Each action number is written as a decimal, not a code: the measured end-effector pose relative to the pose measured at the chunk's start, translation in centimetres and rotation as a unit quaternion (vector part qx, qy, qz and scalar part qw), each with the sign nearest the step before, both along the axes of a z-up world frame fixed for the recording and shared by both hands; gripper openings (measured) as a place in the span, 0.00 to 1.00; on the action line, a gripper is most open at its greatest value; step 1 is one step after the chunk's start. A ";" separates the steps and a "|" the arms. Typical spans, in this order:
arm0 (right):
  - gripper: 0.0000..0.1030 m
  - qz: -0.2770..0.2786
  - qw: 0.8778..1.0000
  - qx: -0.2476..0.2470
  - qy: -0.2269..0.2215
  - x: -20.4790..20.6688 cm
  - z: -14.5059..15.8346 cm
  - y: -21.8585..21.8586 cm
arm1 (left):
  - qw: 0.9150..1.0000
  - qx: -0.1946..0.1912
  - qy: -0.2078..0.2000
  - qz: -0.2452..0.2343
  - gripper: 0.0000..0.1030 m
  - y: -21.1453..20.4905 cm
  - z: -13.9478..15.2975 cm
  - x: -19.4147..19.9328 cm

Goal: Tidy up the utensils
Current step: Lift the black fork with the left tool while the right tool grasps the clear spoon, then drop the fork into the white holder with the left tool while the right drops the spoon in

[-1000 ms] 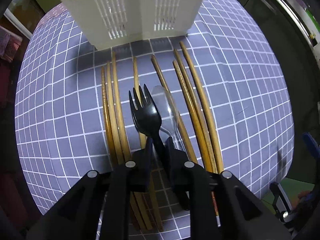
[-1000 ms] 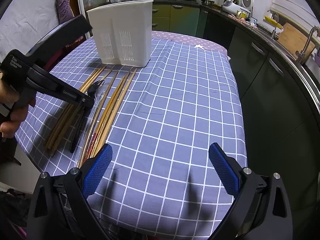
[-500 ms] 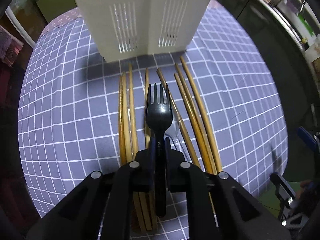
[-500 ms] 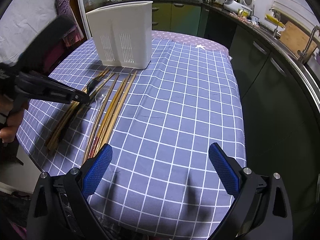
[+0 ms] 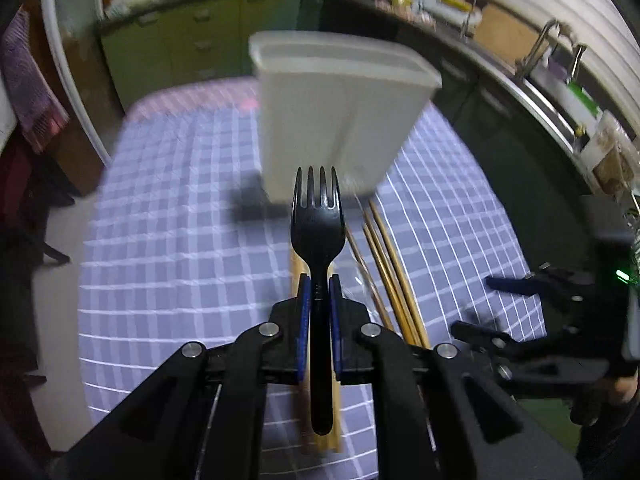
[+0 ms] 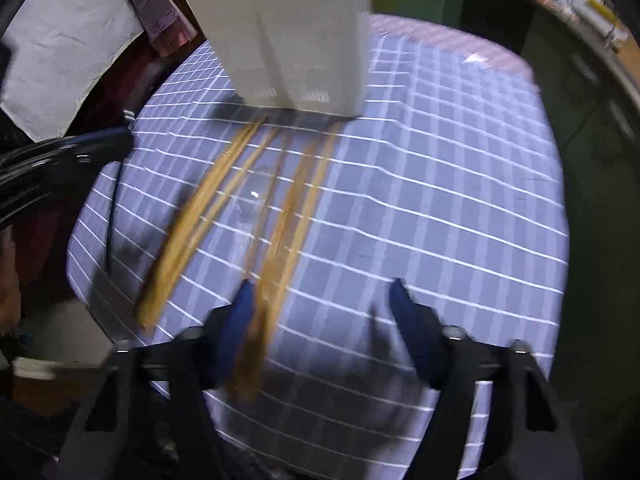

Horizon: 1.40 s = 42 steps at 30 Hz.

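My left gripper (image 5: 319, 292) is shut on a black plastic fork (image 5: 317, 220), held by its handle above the table with the tines pointing at the white utensil holder (image 5: 340, 116). Several wooden chopsticks (image 5: 384, 256) lie on the checked cloth below. In the right wrist view the holder (image 6: 288, 40) stands at the far end of the chopsticks (image 6: 224, 200), and a clear plastic spoon (image 6: 250, 204) lies among them. My right gripper (image 6: 320, 300) is open and empty, low over the near ends of the chopsticks. The view is blurred.
The table has a purple checked cloth (image 6: 440, 200). Green kitchen cabinets (image 5: 180, 44) and a counter with a sink (image 5: 552, 72) run behind and to the right. My left gripper's body shows at the left in the right wrist view (image 6: 60, 160).
My left gripper has lifted the fork off the table and tilted up toward the holder. My right gripper has swung left and forward, over the chopsticks.
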State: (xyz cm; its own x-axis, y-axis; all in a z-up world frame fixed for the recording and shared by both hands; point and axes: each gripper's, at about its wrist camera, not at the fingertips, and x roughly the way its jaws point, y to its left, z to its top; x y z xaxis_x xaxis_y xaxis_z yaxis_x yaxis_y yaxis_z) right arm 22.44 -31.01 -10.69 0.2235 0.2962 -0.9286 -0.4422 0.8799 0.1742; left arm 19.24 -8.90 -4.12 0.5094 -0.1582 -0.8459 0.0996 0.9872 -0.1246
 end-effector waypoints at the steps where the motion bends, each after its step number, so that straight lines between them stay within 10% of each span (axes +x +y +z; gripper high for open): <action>1: 0.47 0.006 1.000 -0.002 0.007 0.5 -0.2 1.0 | 1.000 0.002 -0.009 0.003 0.09 0.0 0.4 -0.1; 15: 0.19 0.043 0.996 -0.043 0.068 2.6 -3.2 9.2 | 0.999 0.010 -0.046 0.005 0.09 2.5 2.1 -1.4; 30: 0.10 0.037 0.994 -0.084 0.053 2.6 -4.6 11.2 | 0.998 0.017 -0.059 0.007 0.09 2.8 2.5 -1.1; 42: 0.09 -0.005 0.993 0.094 -0.067 1.5 6.2 4.7 | 0.990 -0.011 -0.137 -0.004 0.09 1.2 8.7 2.3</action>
State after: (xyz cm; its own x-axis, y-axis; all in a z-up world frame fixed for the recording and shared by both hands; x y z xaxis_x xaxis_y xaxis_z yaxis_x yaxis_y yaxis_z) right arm 23.89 -26.26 -4.52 0.3450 0.4579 -0.8194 -0.4639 0.8421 0.2753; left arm 21.54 -7.68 4.61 0.7185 -0.1803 -0.6717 0.1413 0.9835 -0.1128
